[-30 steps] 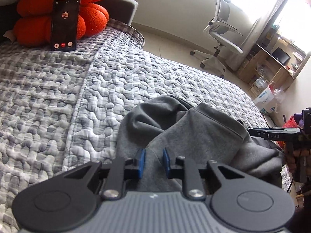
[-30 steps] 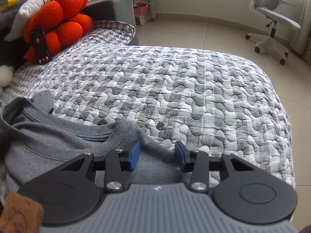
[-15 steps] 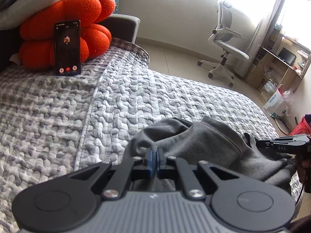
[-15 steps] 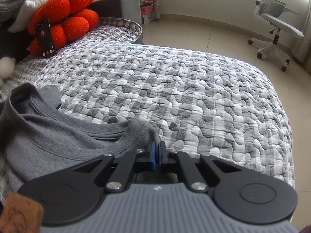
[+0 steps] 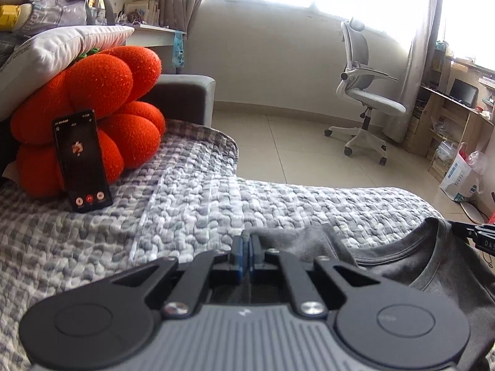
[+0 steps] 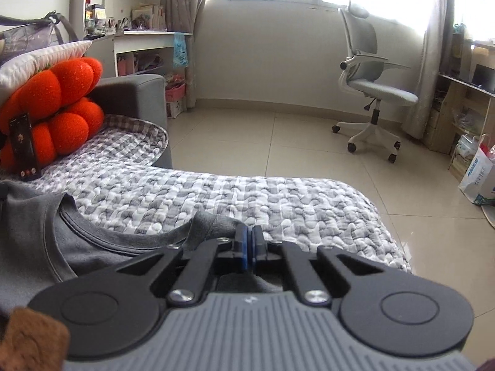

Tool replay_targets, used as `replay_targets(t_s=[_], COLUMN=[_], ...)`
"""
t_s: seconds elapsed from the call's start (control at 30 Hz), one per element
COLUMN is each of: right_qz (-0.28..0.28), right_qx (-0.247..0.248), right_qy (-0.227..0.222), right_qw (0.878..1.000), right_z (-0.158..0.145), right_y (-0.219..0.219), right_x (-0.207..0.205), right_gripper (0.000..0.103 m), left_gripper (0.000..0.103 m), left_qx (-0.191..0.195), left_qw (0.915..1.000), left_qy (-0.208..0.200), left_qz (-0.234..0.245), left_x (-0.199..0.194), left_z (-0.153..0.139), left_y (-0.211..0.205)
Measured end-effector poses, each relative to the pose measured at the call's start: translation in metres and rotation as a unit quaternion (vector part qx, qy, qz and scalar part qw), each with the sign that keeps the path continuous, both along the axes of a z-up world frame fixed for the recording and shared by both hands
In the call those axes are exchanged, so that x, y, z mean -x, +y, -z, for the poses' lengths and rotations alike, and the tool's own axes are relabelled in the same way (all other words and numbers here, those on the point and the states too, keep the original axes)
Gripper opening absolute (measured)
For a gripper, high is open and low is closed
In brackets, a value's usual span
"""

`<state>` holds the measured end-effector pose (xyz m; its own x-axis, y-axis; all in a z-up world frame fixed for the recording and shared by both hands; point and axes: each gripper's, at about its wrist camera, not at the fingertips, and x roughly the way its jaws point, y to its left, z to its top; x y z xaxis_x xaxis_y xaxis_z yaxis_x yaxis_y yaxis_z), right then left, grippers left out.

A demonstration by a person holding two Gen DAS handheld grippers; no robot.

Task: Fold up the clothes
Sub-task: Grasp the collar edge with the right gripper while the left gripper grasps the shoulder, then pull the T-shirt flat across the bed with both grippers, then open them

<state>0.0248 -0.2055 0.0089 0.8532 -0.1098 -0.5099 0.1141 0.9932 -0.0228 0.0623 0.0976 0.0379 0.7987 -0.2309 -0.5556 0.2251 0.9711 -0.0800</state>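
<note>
A home bedroom: quilted bed [image 5: 216, 198], orange cushion [image 5: 102, 108], desk chair [image 6: 371, 92], cluttered shelves [image 6: 123, 6]

Matt grey knit shirt [image 6: 27, 232], quilted bedspread [image 5: 198, 204]

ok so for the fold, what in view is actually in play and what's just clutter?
In play:
- grey T-shirt
- left gripper, shut on a shirt shoulder
- right gripper, shut on the other shoulder
- quilted bedspread, the work surface

Clutter:
- phone propped on the orange cushion
- white pillow
- office chair
- desk
</note>
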Motion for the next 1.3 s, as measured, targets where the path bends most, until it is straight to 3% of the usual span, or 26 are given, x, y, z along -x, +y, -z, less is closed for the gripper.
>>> replay_targets(t_s=[0.27,0.47,0.53,0.7,0.77,0.8,0.83,1.17,1.23,1.3], right_qz=[0.041,-0.003,-0.022,-0.060,-0.070,-0.074,-0.080,-0.109,-0.114,-0.110], right_qx=[0.045,-0.031,-0.052,-0.075,-0.078,-0.079,-0.072,-0.027,-0.022,-0.005], right_qy=[-0.021,0.049,0.068,0.099,0.102,0.103,0.102,0.120,0.116,0.110], right_qw=[0.998,0.998,0.996,0.990,0.989,0.989,0.989,0.986,0.986,0.988], right_z=[0.006,0.031,0.036,0.039,0.037,0.037,0.037,0.051,0.052,0.051], right_y=[-0.010,-0.020,-0.022,-0.028,-0.031,-0.032,-0.032,-0.019,-0.015,-0.009], right_x=[-0.058,-0.088,-0.086,-0.079,-0.075,-0.073,-0.070,-0.067,-0.067,-0.066], right_gripper=[0.000,0.001,0.011,0.014,0.030,0.045,0.047,0.043,0.016,0.006], left_gripper=[0.003,0.003,0.003,0.003,0.003,0.003,0.003,0.003,0.003,0.003], left_qx=[0.005,-0.017,-0.024,-0.008,-0.004,-0.003,-0.002,-0.021,-0.027,-0.029], left_qw=[0.9997,0.9998,0.9996,0.9992,0.9990,0.9989,0.9989,0.9985,0.9983,0.9982], left_qy=[-0.012,0.011,0.016,0.039,0.044,0.046,0.047,0.050,0.051,0.052], left_qz=[-0.019,-0.008,-0.004,-0.003,-0.003,-0.004,-0.004,-0.005,-0.004,-0.006], left_x=[-0.069,-0.097,-0.098,-0.104,-0.106,-0.106,-0.107,-0.109,-0.110,-0.112], left_z=[0.007,0.028,0.034,0.044,0.045,0.046,0.046,0.055,0.058,0.060], left_y=[-0.006,-0.017,-0.016,-0.003,-0.001,-0.001,-0.001,-0.008,-0.012,-0.014])
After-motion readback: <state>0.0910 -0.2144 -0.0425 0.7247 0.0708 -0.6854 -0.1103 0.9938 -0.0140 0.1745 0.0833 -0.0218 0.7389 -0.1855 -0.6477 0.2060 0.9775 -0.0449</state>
